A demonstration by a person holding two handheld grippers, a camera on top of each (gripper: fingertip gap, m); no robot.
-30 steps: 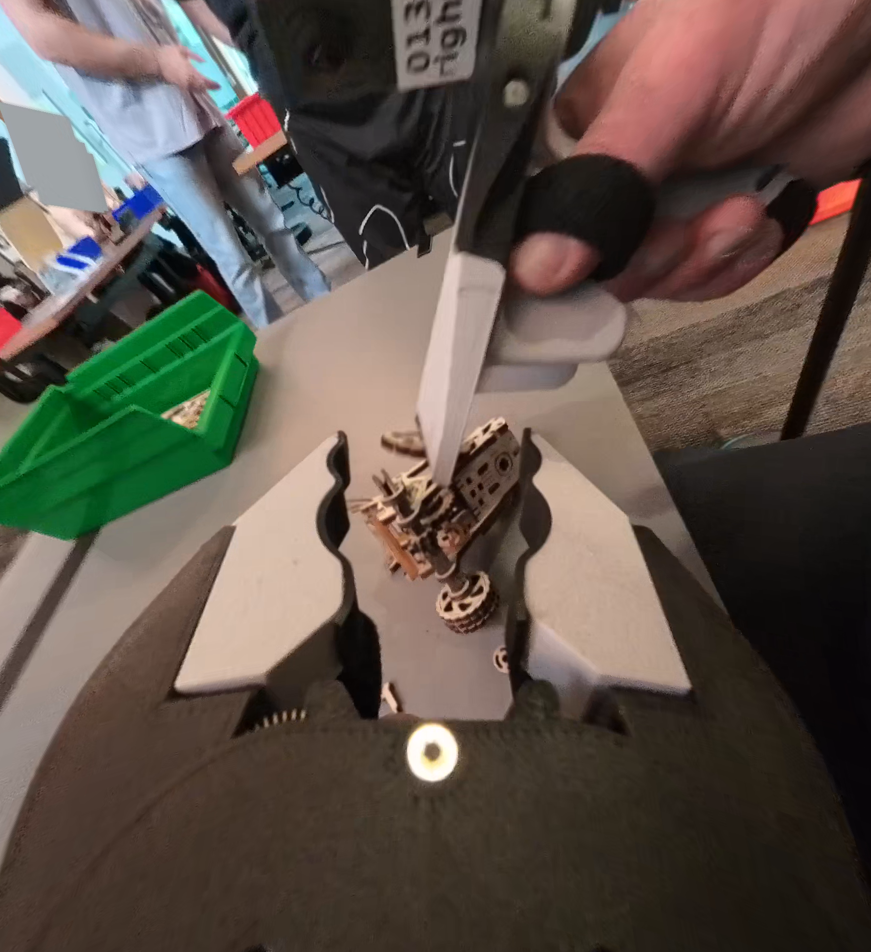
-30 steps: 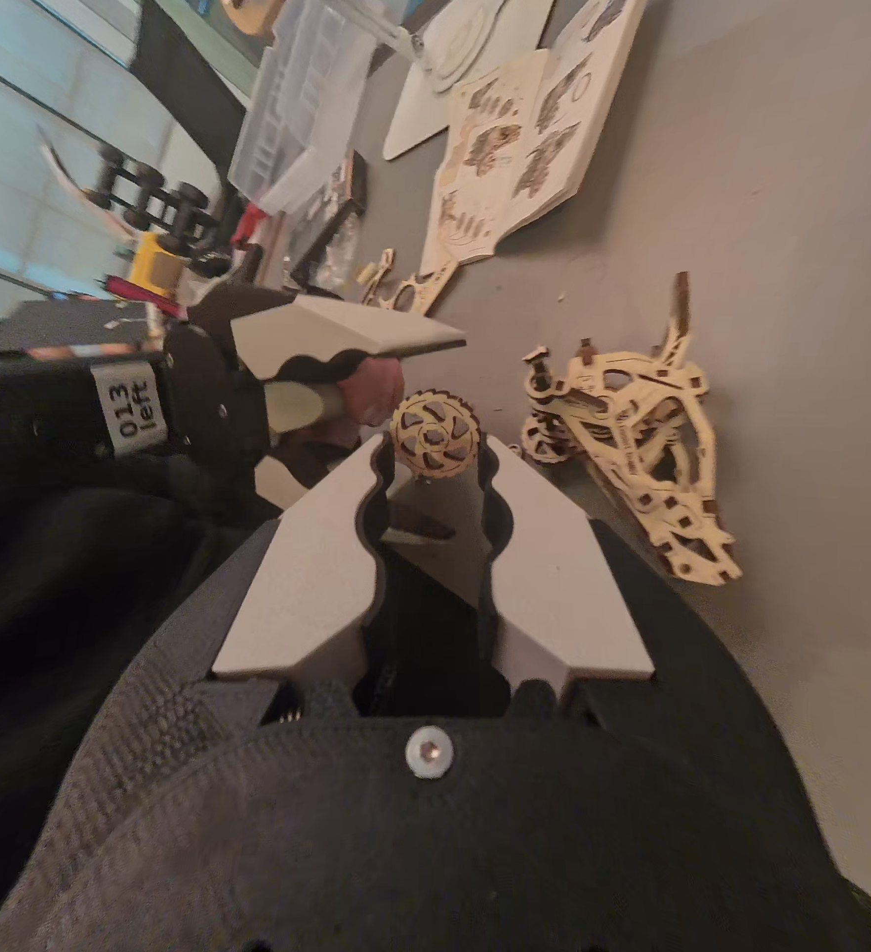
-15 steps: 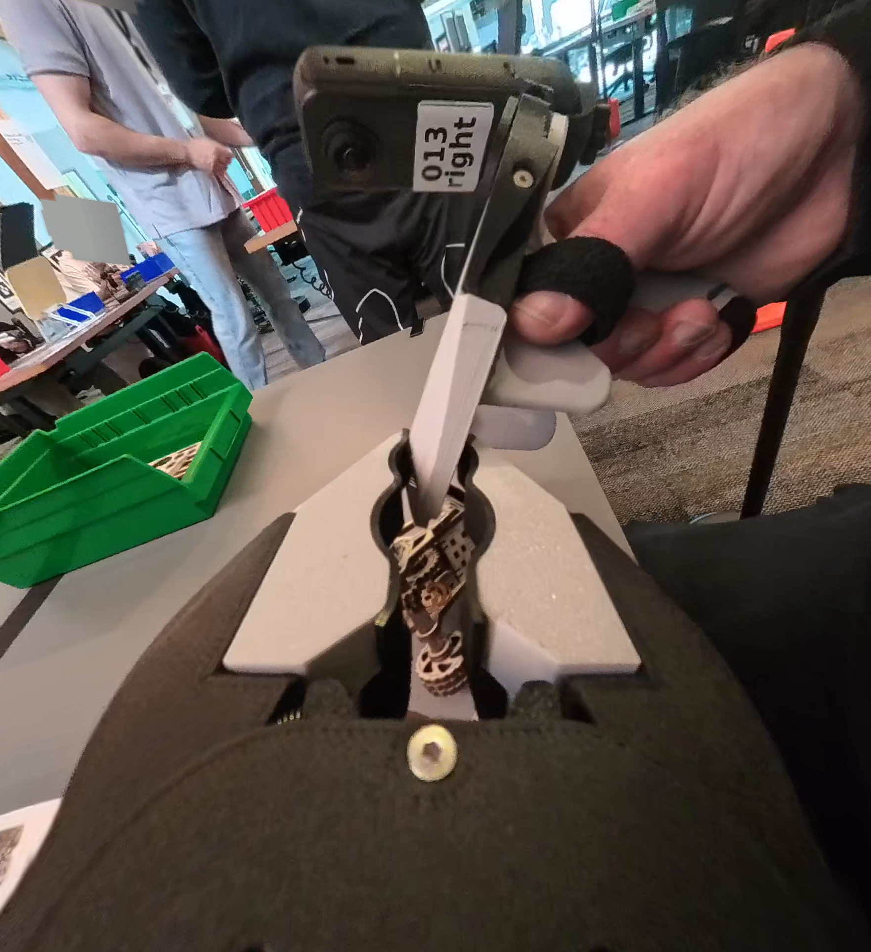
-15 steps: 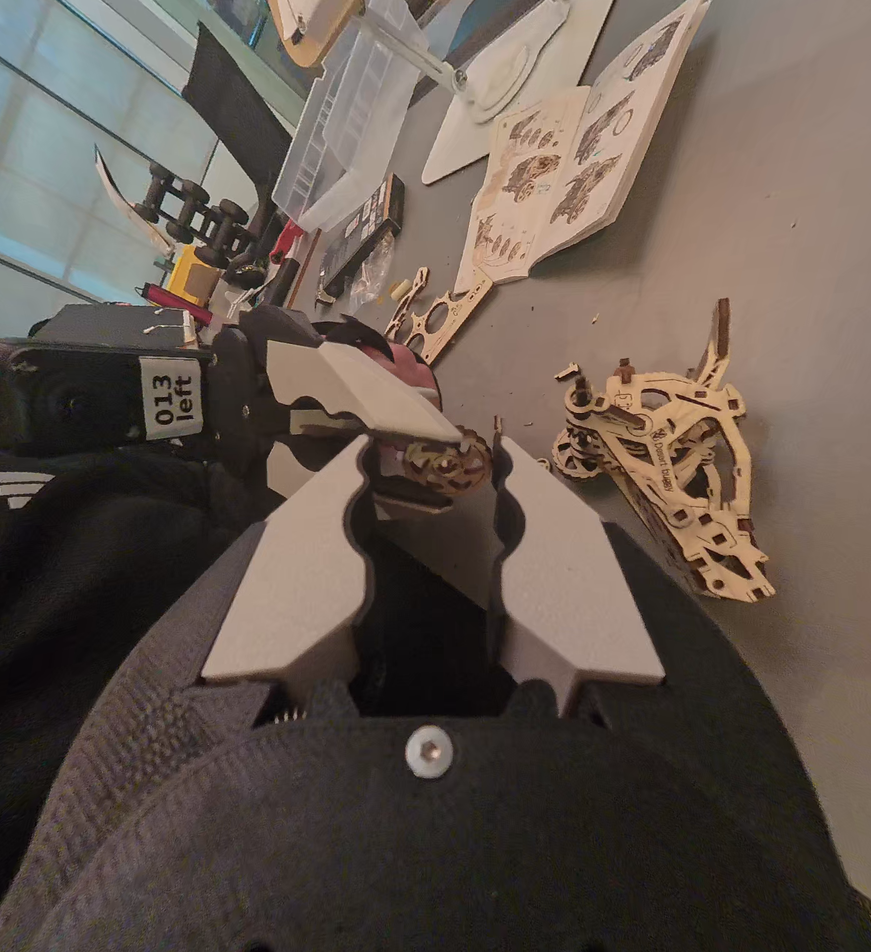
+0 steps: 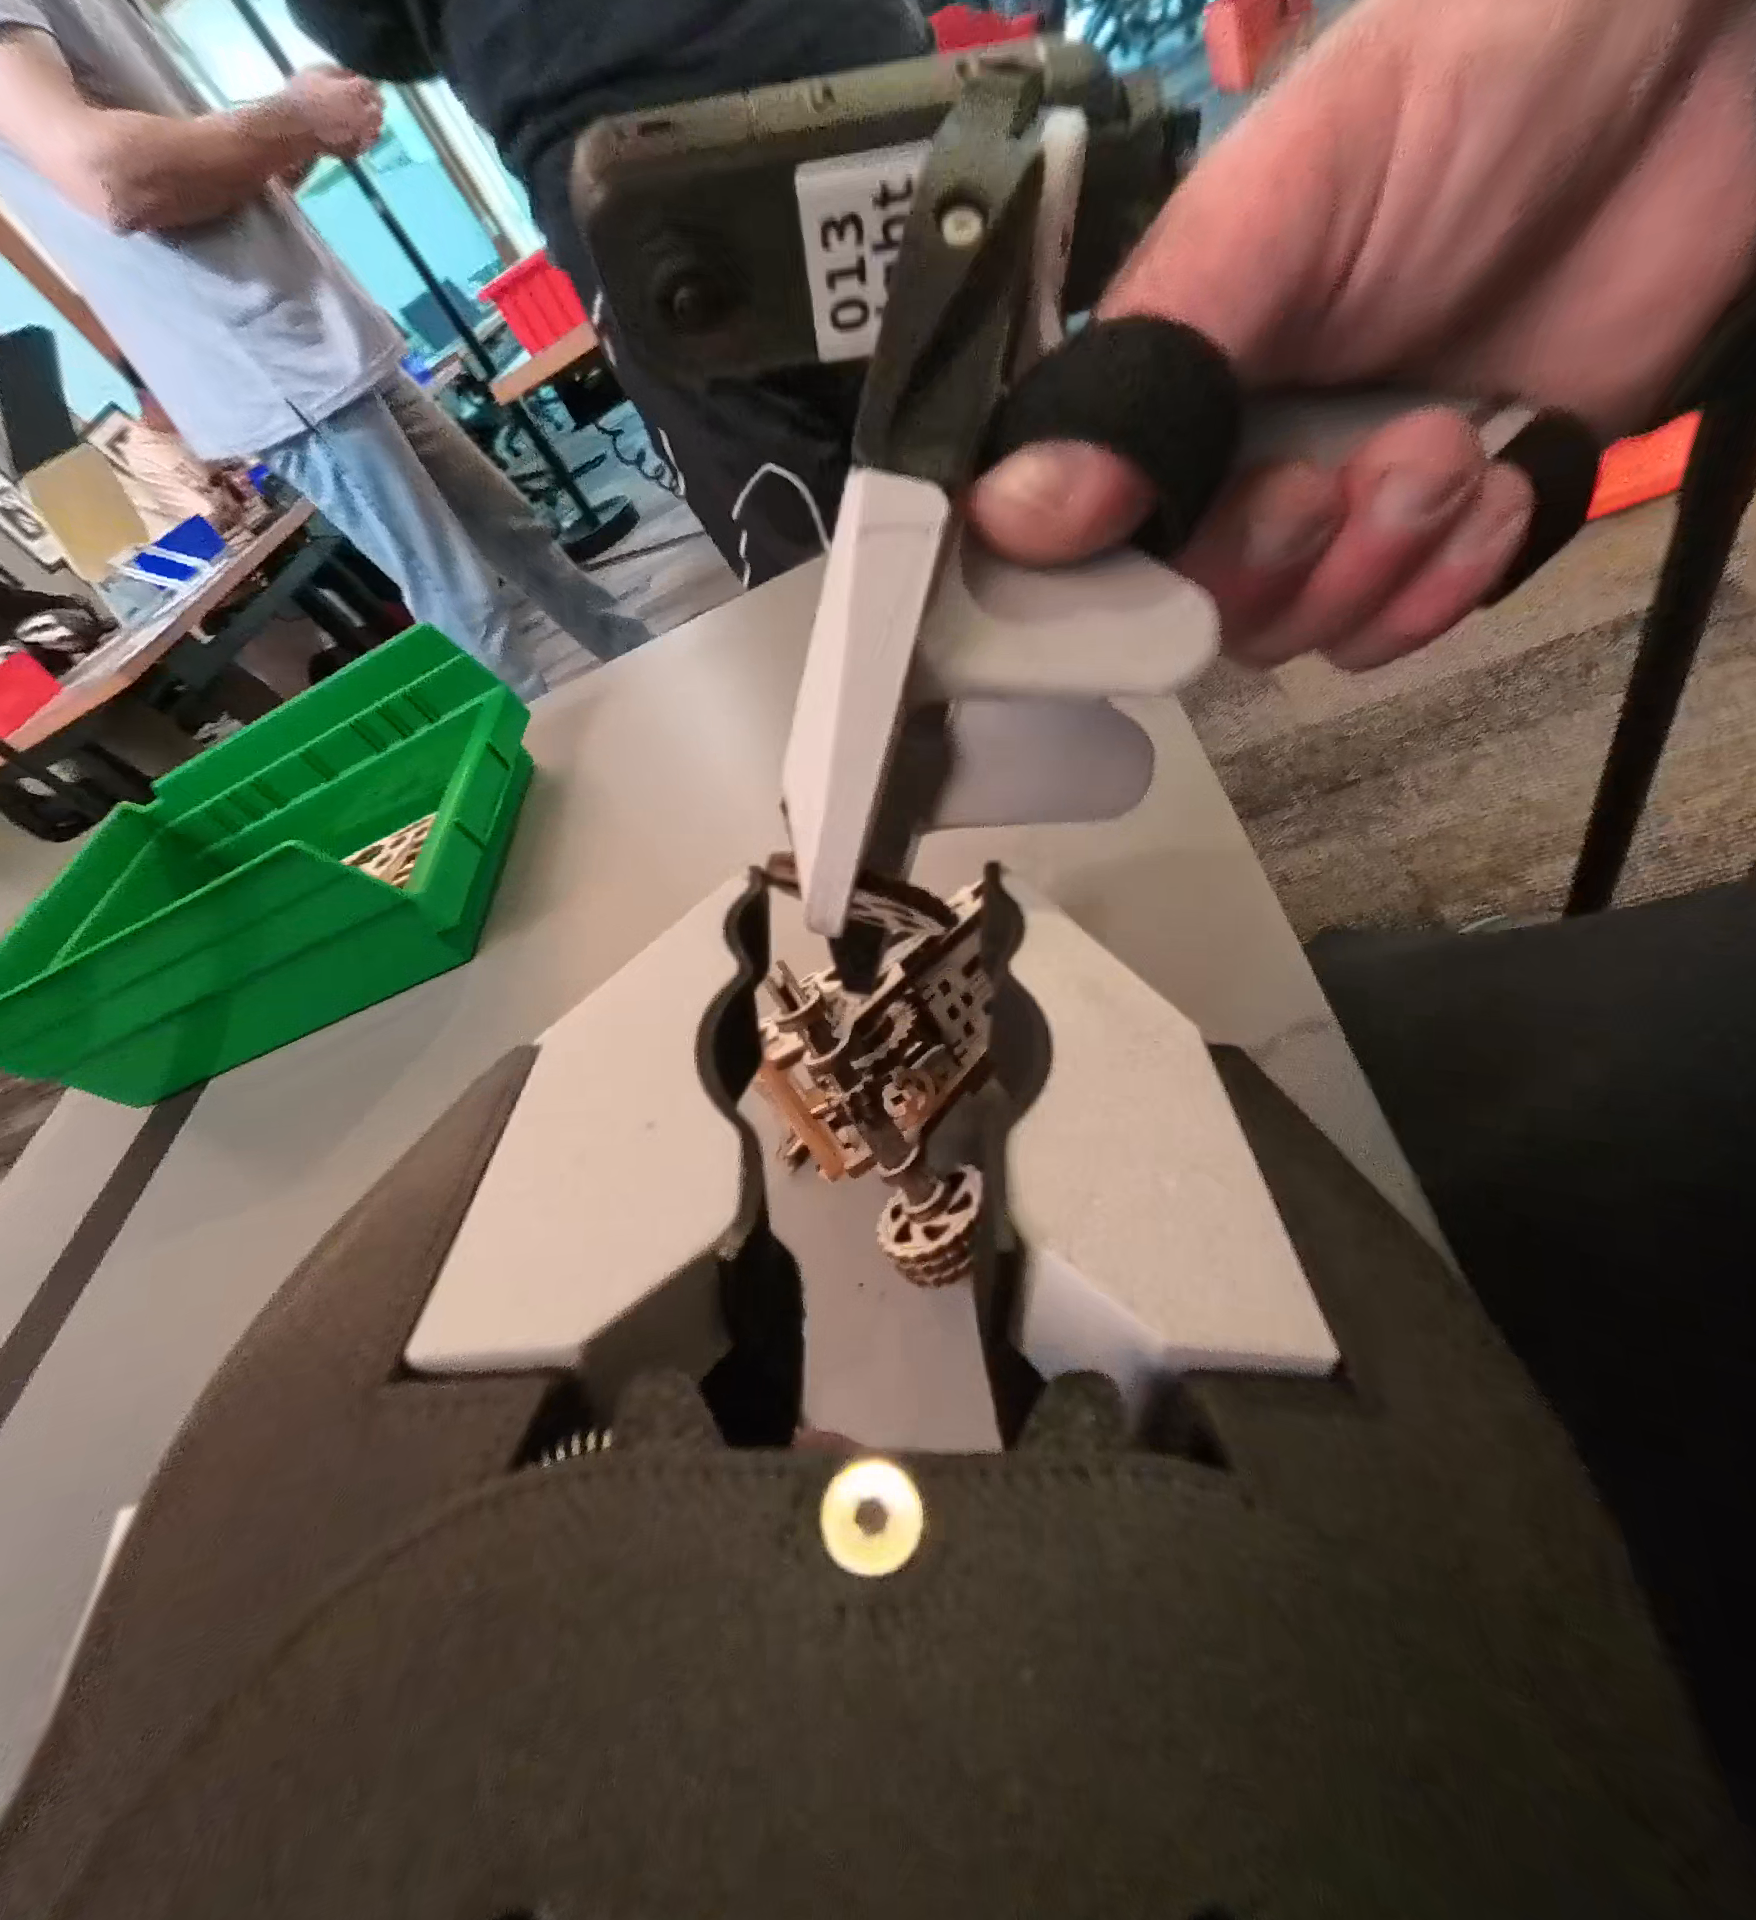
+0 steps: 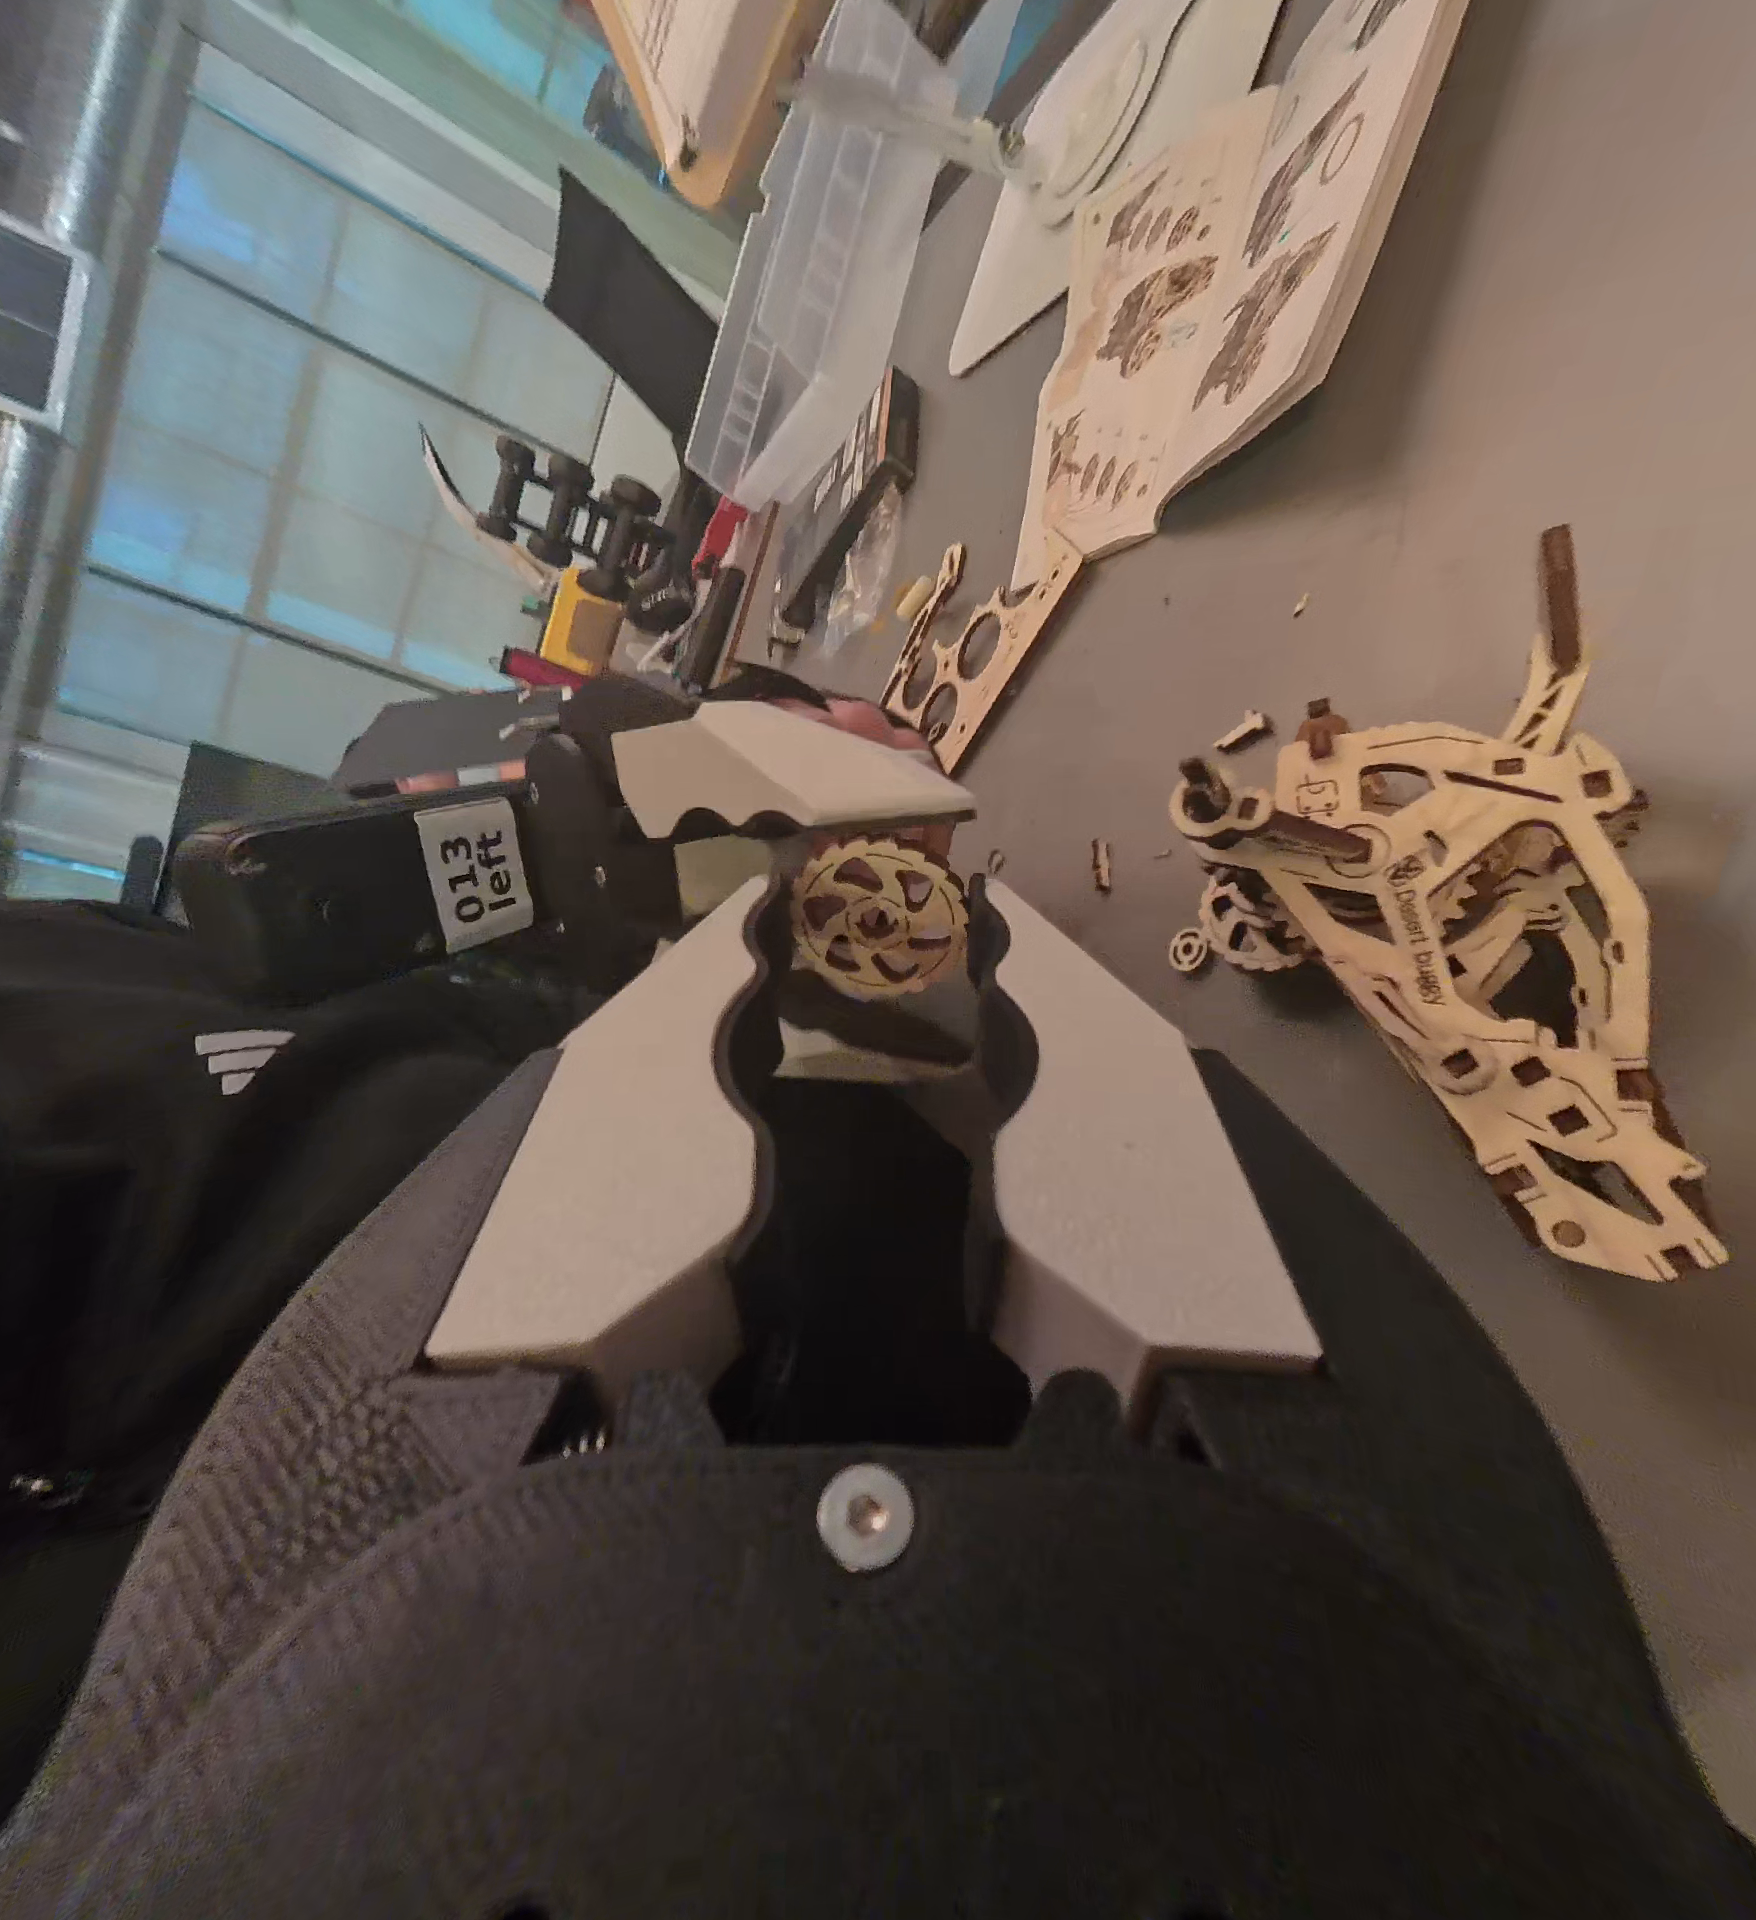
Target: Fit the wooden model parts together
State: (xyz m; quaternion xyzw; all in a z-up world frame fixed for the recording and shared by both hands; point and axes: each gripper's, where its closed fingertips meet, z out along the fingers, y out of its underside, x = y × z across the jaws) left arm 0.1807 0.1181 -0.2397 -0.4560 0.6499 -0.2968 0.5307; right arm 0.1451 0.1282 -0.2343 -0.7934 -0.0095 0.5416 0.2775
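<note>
Left wrist view. Green bin (image 5: 230, 883) on the grey bench (image 5: 645, 748), off to the left; pale wooden parts (image 5: 391, 857) show just inside its low front, otherwise its contents are hidden. Left claw (image 5: 874, 904) stands partly apart, its two grey fingers (image 5: 614, 1143) flanking the wooden model (image 5: 874, 1039) without visibly touching it. Model lies on the bench between them, a small wheel (image 5: 926, 1236) on its near end. Right claw (image 5: 858, 925) comes down from above, held by a hand (image 5: 1373, 343); one finger's tip is at the model's top, and a wooden disc sits there edge-on.

Right wrist view. Clear plastic box (image 6: 812, 270) far up the bench (image 6: 1580, 416); contents not readable. Beside it an open booklet (image 6: 1217, 301), a white sheet, and a punched-out wooden sheet (image 6: 978, 665). Right claw (image 6: 879, 925) is closed on a spoked wooden gear (image 6: 879, 925), pinched at the fingertips by its rim, face toward the camera. Left claw (image 6: 947, 821) lies just behind the gear, one finger above it; gap unclear from here. The model (image 6: 1456, 977) lies on its side on the bench, to the right of the gear, clear of the right claw's fingers.
</note>
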